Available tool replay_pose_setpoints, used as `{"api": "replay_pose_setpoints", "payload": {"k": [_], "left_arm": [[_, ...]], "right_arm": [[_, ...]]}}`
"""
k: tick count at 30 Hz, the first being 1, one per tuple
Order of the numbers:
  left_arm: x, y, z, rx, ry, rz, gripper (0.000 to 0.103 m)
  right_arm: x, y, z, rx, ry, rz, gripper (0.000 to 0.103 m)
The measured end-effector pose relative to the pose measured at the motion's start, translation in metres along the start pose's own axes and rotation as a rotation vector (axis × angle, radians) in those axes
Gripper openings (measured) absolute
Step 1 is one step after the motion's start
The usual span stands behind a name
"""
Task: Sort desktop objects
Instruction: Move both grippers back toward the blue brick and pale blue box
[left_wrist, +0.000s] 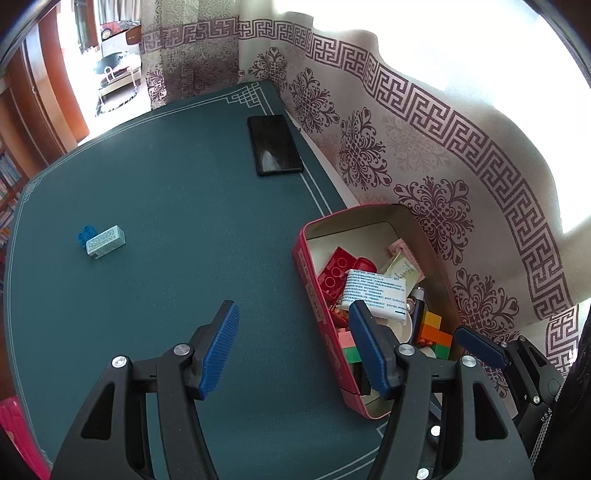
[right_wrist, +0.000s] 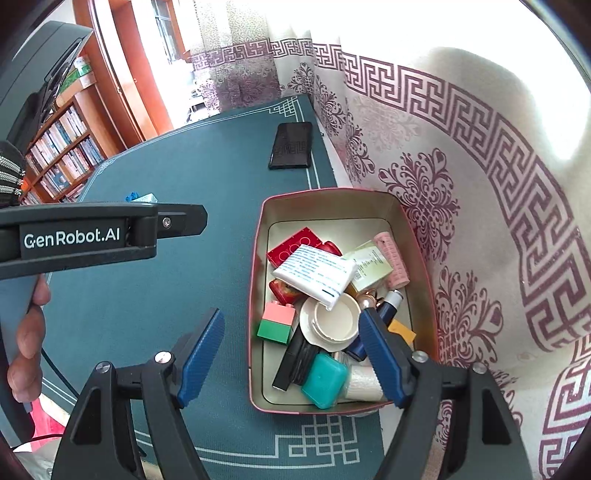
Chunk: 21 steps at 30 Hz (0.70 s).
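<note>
A red tin box (left_wrist: 314, 295) stands at the mat's right edge, holding a white printed packet (right_wrist: 317, 273), a red brick (right_wrist: 295, 243), a pink-and-green brick (right_wrist: 277, 323), a white lid (right_wrist: 330, 319), a teal case (right_wrist: 325, 380) and other small items. My right gripper (right_wrist: 291, 321) hovers open above the tin's near half, its pads pressing on nothing. To the left of the tin, my left gripper (left_wrist: 291, 314) is open and empty over the mat. On the mat's left side, a blue brick (left_wrist: 85, 234) and a pale teal box (left_wrist: 106, 242) lie touching each other.
A black phone (left_wrist: 275, 144) lies flat at the far right of the green mat (left_wrist: 166, 184). A patterned curtain (left_wrist: 424, 166) hangs close behind the tin. In the right wrist view a hand (right_wrist: 26, 332) holds the left gripper's body (right_wrist: 74, 236). Bookshelves (right_wrist: 62, 147) stand beyond the table.
</note>
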<state>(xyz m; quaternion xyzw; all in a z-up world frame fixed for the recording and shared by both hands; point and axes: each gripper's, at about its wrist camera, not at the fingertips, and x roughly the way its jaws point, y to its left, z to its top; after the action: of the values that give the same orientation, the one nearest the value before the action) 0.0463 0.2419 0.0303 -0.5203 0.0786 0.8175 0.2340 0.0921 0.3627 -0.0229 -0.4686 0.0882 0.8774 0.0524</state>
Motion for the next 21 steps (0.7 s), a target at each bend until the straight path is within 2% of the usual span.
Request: {"api": "replay_pose_setpoints", "payload": {"k": [21], "left_arm": [[0.011,0.122,-0.004,-0.173,0.027,0.066,0.065]], "right_arm": [[0.040,0.070,0.030,-0.073,0.055,0.055,0.079]]}}
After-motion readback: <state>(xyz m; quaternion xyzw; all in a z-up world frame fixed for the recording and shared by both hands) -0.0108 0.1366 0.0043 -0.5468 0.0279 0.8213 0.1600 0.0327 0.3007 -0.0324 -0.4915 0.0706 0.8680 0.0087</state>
